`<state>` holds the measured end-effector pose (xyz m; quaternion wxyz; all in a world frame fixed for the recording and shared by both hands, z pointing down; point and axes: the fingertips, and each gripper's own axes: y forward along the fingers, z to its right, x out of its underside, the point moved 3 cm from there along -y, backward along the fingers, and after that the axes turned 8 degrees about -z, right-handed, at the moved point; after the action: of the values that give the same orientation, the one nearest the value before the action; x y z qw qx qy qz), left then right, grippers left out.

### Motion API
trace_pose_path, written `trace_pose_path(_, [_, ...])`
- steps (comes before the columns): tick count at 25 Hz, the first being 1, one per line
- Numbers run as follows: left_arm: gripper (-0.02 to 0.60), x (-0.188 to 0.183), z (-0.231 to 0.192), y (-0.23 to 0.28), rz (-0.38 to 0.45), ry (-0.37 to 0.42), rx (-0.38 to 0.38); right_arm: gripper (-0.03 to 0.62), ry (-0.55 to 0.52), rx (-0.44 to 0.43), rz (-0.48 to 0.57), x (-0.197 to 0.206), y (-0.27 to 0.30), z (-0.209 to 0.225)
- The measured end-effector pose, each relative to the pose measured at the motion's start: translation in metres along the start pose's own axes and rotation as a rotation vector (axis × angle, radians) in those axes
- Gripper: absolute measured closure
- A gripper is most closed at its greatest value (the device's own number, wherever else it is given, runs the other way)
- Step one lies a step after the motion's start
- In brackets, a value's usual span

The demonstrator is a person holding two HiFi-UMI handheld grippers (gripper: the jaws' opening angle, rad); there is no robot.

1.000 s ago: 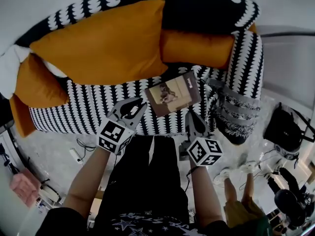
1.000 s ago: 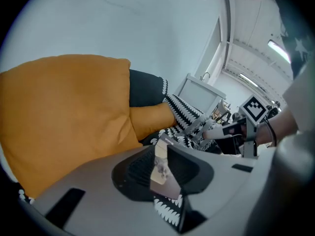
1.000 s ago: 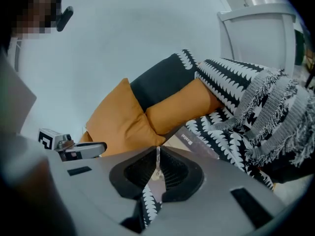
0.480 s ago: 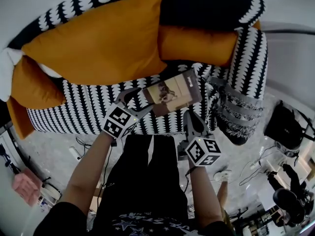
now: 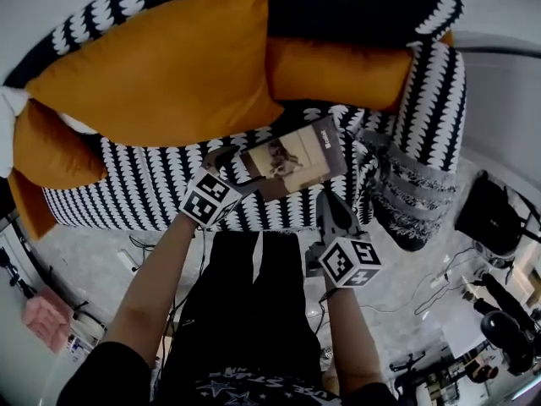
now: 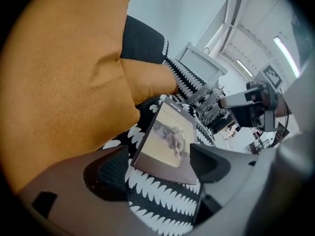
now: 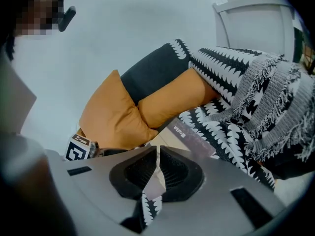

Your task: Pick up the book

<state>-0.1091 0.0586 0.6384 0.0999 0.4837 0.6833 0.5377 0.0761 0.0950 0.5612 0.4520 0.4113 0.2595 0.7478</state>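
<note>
Just ahead of the left claw (image 6: 161, 165), its jaws just opening wide, the book (image 6: 170, 137) lies untouched on the sofa (image 6: 157, 203), its near edge between them; right claw (image 7: 157, 170) clenched, empty.

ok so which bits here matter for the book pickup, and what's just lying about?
In the job:
book, flat on the sofa
left gripper, jaws have just been opening, now wide, book in line between them, pads off it
right gripper, shut, nothing held

Lying about:
orange cushions
fringed throw
black bag
</note>
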Motion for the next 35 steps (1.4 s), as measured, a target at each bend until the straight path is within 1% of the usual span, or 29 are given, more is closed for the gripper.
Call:
trace_pose_path(5, [0.204,-0.008,-0.003,0.022,-0.046,0.000,0.015,0.559,0.006,0.002,-0.009,-0.005,0.002,0.016])
trace_pose_path(8, [0.204,-0.010,-0.008,0.031,-0.055,-0.017,0.030,0.559,0.006,0.006,-0.010,-0.008,0.007,0.020])
trace_pose_path(12, [0.204,-0.005,-0.008,0.040,-0.101,-0.021,0.061,0.559,0.013,0.004,-0.019,-0.007,0.011,0.023])
trace_pose_path(20, [0.202,0.004,-0.009,0.046,-0.172,-0.022,0.076,0.559,0.009,0.021,-0.017,-0.003,0.007,0.020])
trace_pose_path(24, [0.202,0.002,-0.010,0.057,-0.207,-0.016,0.090,0.559,0.003,0.014,-0.023,-0.005,0.013,0.028])
trace_pose_path(27, [0.204,0.001,-0.004,0.060,-0.238,-0.010,0.119,0.559,0.007,0.012,-0.020,-0.006,0.014,0.032])
trace_pose_path(29, [0.204,0.006,0.006,0.055,-0.235,-0.024,0.146,0.559,0.006,0.009,-0.015,-0.003,0.010,0.028])
trace_pose_path(33, [0.204,0.007,0.013,0.049,-0.209,-0.082,0.171,0.559,-0.003,-0.001,-0.012,-0.002,0.007,0.025])
trace_pose_path(35, [0.204,0.000,0.011,0.053,-0.222,-0.079,0.193,0.559,0.006,0.008,-0.013,-0.005,0.008,0.028])
